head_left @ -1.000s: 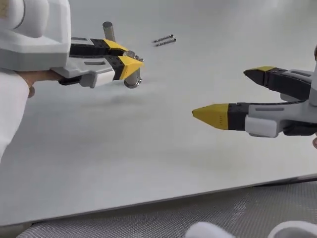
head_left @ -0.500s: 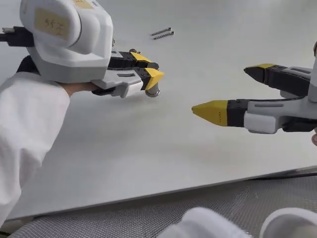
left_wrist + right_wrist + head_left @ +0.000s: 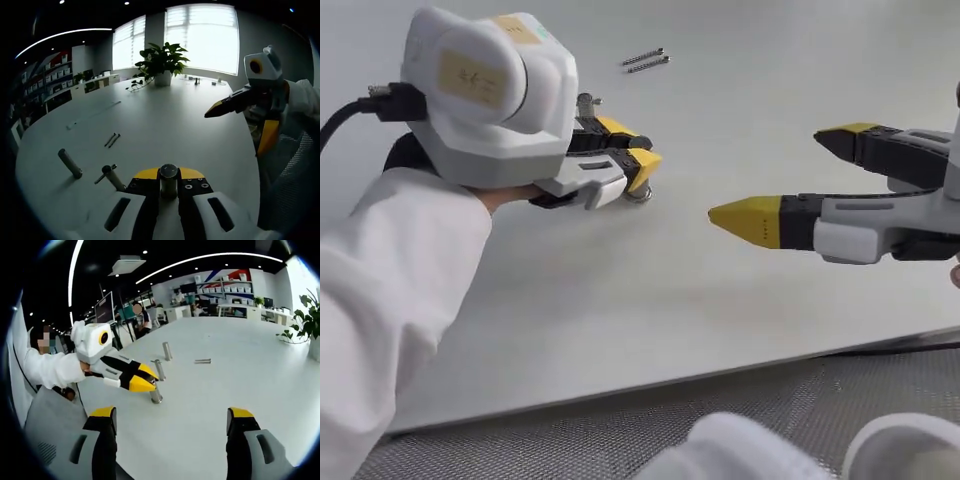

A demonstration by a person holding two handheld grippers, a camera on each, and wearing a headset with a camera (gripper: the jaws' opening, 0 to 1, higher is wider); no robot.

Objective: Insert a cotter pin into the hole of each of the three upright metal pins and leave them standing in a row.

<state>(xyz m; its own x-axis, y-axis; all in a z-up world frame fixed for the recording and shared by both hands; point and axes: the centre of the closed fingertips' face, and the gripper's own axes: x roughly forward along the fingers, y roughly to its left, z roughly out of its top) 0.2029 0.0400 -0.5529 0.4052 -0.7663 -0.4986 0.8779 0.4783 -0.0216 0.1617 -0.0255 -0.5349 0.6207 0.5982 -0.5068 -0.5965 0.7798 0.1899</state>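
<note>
My left gripper (image 3: 636, 162) is shut on an upright metal pin (image 3: 638, 191) whose foot is at the white table top; the same metal pin (image 3: 168, 179) stands between the jaws in the left gripper view. Just behind it a second metal pin (image 3: 585, 104) stands with a cotter pin through its top, also visible as the second pin (image 3: 113, 177). A third, bare pin (image 3: 70, 163) stands farther left. Two loose cotter pins (image 3: 645, 60) lie side by side beyond them. My right gripper (image 3: 778, 180) hovers open to the right, holding nothing. From its own view the left gripper (image 3: 136, 381) holds the metal pin (image 3: 156, 395).
The white table (image 3: 620, 300) stretches wide around the pins, with its front edge (image 3: 720, 372) near me above a grey mesh surface. A potted plant (image 3: 161, 62) stands at the table's far end. A white sleeve (image 3: 390, 300) covers the arm behind the left gripper.
My left gripper has carried the held metal pin to the right, away from the other two pins. The right gripper has stayed where it was, open.
</note>
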